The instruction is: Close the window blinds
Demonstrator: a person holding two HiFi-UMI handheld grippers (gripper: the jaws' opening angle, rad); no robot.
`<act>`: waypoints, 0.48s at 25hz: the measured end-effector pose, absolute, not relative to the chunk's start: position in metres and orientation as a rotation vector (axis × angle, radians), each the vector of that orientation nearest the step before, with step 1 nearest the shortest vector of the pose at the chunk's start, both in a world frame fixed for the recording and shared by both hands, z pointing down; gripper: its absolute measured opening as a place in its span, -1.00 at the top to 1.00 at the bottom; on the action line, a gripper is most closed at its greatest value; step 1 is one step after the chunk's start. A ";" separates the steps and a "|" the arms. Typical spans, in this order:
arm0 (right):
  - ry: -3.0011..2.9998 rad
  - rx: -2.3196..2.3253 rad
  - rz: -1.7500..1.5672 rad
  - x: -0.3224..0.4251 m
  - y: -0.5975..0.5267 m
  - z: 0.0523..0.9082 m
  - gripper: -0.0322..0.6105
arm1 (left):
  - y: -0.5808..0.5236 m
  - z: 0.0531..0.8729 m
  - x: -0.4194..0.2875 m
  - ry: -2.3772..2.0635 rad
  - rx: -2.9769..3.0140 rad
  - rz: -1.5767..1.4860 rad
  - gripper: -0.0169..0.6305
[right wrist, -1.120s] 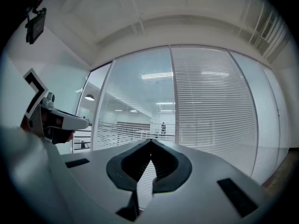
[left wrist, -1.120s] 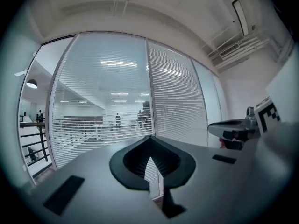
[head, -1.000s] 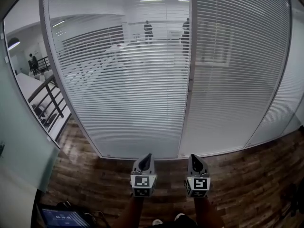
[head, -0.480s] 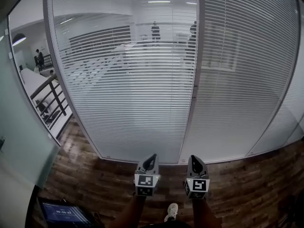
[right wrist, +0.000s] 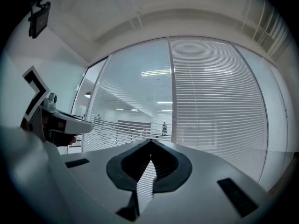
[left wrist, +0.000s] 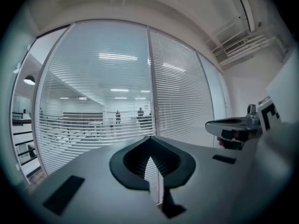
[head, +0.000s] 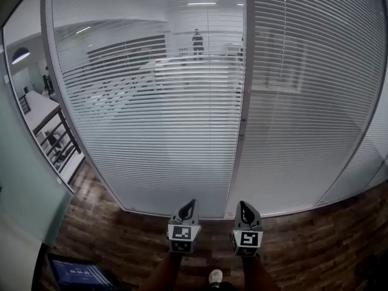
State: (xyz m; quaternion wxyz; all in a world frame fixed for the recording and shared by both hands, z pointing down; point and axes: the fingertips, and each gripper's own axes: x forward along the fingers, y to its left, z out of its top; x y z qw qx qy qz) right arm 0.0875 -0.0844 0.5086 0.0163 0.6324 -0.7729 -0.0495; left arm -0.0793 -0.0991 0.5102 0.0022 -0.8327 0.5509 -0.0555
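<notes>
White slatted blinds hang behind a glass wall. The left blind (head: 151, 108) has its slats turned so the office beyond shows through; the right blind (head: 303, 90) looks far more opaque. A grey post (head: 244, 120) divides them. My left gripper (head: 189, 205) and right gripper (head: 244, 206) are held level side by side, low before the post, short of the glass. Each is shut with nothing in it: the tips meet in the left gripper view (left wrist: 149, 138) and the right gripper view (right wrist: 151, 141). No wand or cord can be made out.
Dark wood floor (head: 109, 229) runs up to the glass. A frosted partition (head: 24, 187) stands at the left, with a lit tablet (head: 79, 276) on the floor below it. My shoe (head: 214, 277) shows at the bottom. People (head: 197, 41) stand far beyond the glass.
I have walked closer to the glass wall, and both grippers have travelled forward together toward the post. Both stay shut and level.
</notes>
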 end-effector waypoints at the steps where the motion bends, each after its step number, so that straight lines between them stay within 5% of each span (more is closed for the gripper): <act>1: -2.404 1.960 -0.165 0.090 -0.092 0.510 0.89 | -0.107 0.513 -0.076 1.731 -2.606 -0.174 0.97; 12: -2.447 1.883 -0.220 0.117 -0.156 0.507 0.89 | -0.165 0.509 -0.052 1.802 -2.556 -0.178 0.97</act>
